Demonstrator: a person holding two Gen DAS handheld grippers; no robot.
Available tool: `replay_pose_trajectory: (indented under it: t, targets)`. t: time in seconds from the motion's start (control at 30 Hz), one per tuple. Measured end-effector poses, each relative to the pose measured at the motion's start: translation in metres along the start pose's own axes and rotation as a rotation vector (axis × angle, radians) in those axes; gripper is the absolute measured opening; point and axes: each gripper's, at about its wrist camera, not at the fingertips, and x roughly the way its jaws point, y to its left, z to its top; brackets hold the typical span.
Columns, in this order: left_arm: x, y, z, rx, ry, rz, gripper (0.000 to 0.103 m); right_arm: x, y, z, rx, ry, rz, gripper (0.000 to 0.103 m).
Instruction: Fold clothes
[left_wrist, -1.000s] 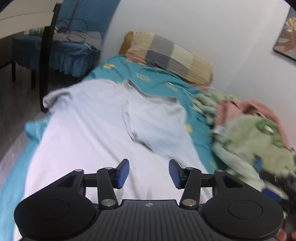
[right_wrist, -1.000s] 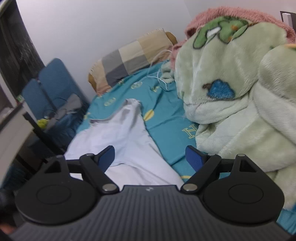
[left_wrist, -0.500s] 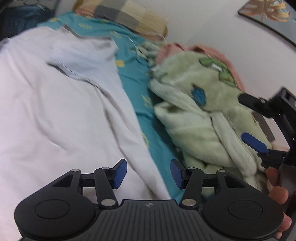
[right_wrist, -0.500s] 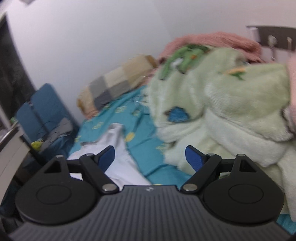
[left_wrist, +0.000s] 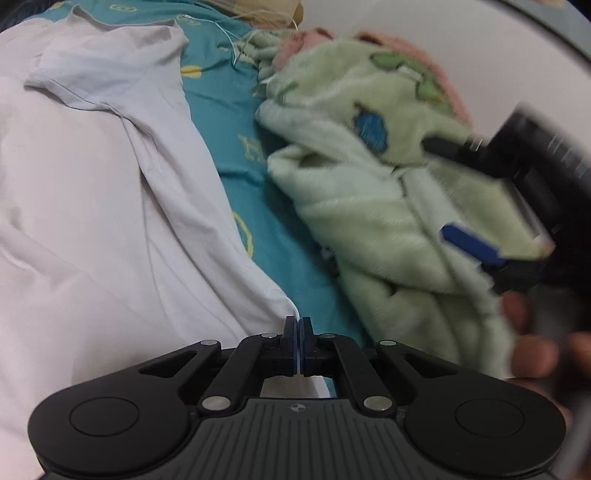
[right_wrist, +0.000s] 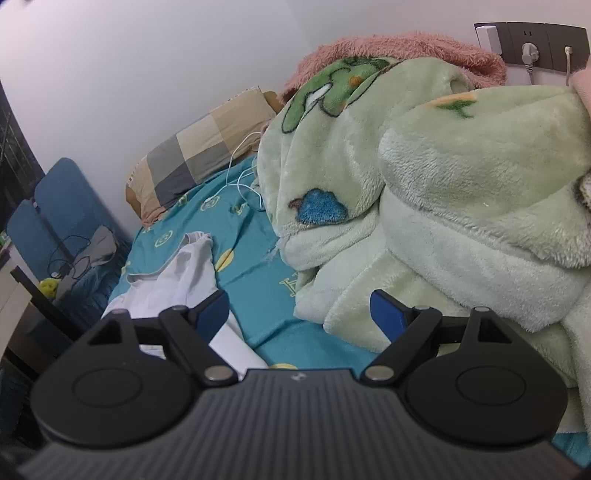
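Observation:
A white T-shirt (left_wrist: 92, 206) lies spread on the teal bedsheet (left_wrist: 280, 236), one sleeve folded over near the top. My left gripper (left_wrist: 298, 326) is shut at the shirt's right hem corner and appears to pinch the fabric edge. The shirt also shows in the right wrist view (right_wrist: 184, 273). My right gripper (right_wrist: 299, 314) is open and empty, held above the sheet between the shirt and the green blanket. It shows blurred in the left wrist view (left_wrist: 476, 243), held by a hand.
A bunched green fleece blanket (right_wrist: 424, 206) with a pink one (right_wrist: 399, 48) behind fills the bed's right side. A checked pillow (right_wrist: 195, 155) and white cable (right_wrist: 240, 181) lie at the head. Blue chair (right_wrist: 62, 206) at the left. Wall sockets (right_wrist: 532, 44).
My left gripper swung right and down to the shirt's hem corner and shut there. My right gripper stayed open and shifted slightly lower beside the blanket.

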Motion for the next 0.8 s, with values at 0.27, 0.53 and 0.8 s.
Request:
replay_pose_trajectory:
  t: [0.27,0.53,0.8]
  targets:
    - [-0.102,0.065,0.022,-0.181,-0.047,-0.070,0.000,0.003,0.005,-0.004,0.008,0.050,0.028,0.085]
    - [-0.098,0.129,0.001,-0.164,-0.022,0.133,0.001,0.017,0.033,-0.022,-0.063,0.188,0.089,0.085]
    - [-0.112,0.132,0.000,-0.134,-0.064,0.079,0.016,0.013,0.075,-0.043,-0.164,0.231,0.160,0.084]
